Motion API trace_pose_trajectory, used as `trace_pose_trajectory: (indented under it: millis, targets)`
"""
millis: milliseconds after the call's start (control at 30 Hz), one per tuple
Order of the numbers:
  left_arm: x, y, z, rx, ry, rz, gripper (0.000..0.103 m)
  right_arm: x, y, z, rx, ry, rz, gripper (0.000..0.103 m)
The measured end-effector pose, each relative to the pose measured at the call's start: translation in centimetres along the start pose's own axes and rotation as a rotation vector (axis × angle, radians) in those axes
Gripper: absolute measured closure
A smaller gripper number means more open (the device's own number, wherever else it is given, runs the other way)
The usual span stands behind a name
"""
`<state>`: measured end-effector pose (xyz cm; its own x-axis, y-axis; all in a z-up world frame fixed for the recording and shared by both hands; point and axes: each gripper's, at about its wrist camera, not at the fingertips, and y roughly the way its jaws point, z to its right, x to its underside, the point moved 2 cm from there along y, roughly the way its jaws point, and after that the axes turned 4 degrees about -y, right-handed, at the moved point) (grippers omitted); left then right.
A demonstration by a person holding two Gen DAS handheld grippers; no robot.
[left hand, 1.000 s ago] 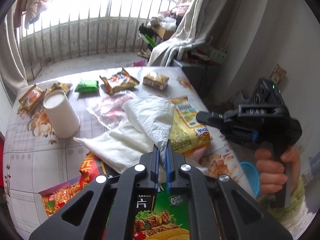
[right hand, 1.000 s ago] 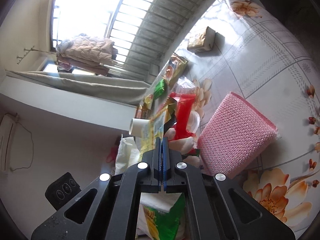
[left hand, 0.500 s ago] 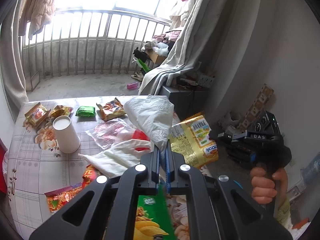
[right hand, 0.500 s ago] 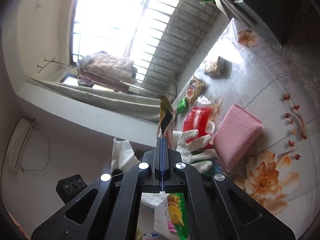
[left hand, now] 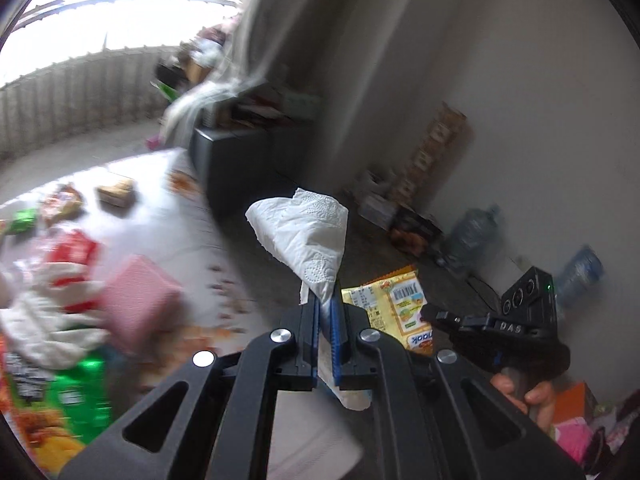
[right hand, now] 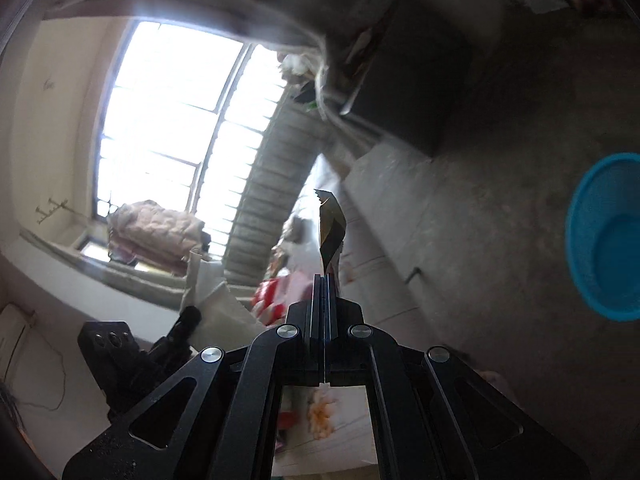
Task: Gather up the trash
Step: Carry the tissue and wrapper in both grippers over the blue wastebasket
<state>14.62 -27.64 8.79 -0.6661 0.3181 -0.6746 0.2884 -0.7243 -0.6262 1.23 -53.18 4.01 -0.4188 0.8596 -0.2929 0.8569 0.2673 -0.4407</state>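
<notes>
Jaws of the left gripper (left hand: 327, 312) pinch a white tissue (left hand: 308, 236), which stands upward, long axis along the fingers. Right gripper (right hand: 323, 292) clamps a yellow snack wrapper (right hand: 330, 228), edge-on, pointing forward. Both have swung off the table (left hand: 168, 216) toward a blue bin (right hand: 608, 236), likely for dropping.

Room was lit by bright daylight from large barred window (right hand: 168, 128). Pale curtain (left hand: 256, 52) hung beside it. Pinkish quilted bedding (right hand: 156, 232) lay heaped on window ledge. Grey balcony railing (left hand: 76, 96) ran behind table (left hand: 168, 208) with floral cloth. Dark cabinet (left hand: 240, 160) stood at table's far end. Walls (left hand: 500, 60) were plain white. Floor (right hand: 500, 220) was dull grey concrete; large water bottles (left hand: 468, 236) stood against wall.
</notes>
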Motion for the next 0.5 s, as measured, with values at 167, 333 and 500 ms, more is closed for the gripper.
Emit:
trace_pose_trajectory:
  millis: [167, 333, 500]
  targets:
    - [1.5, 10.2, 6.6, 0.094, 0.043, -0.170, 0.098, -0.1, -5.7, 7.9, 0.216, 0.094, 0.125, 0.103]
    - [4.5, 20.1, 11.1, 0.091, 0.126, -0.302, 0.098, 0.6, -6.8, 14.3, 0.355, 0.177, 0.172, 0.103]
    - [7.3, 28.7, 13.2, 0.062, 0.177, -0.421, 0.098, 0.7, -5.7, 18.9, 0.445, 0.260, 0.194, 0.103]
